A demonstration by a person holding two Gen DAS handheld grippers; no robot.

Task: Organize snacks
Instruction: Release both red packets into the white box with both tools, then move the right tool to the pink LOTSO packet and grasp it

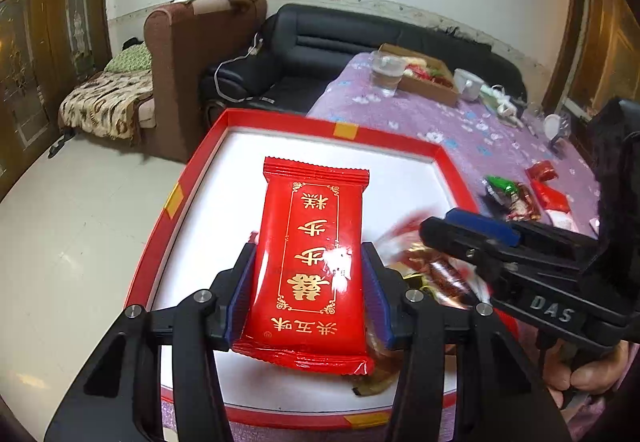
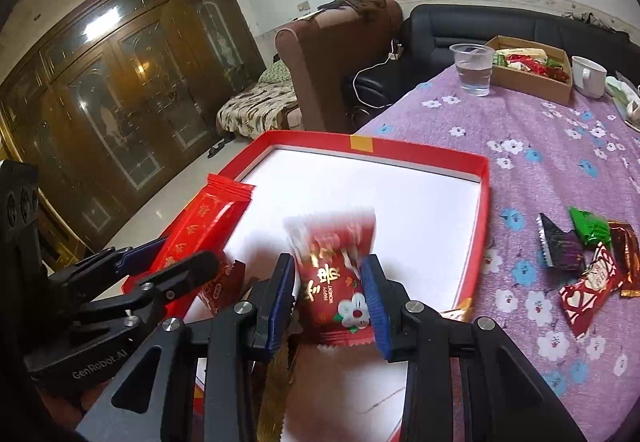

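Note:
A shallow red box with a white floor lies on the purple flowered tablecloth. My left gripper is shut on a long red snack pack with gold characters, held above the box; the pack also shows in the right wrist view. My right gripper is shut on a small red-and-white candy pack, blurred, over the box's near part. It shows from the side in the left wrist view. A few wrapped snacks lie in the box under the grippers.
Several loose wrapped candies lie on the cloth right of the box. Further back stand a plastic cup of water, a cardboard box of snacks and a white mug. Sofas lie beyond the table.

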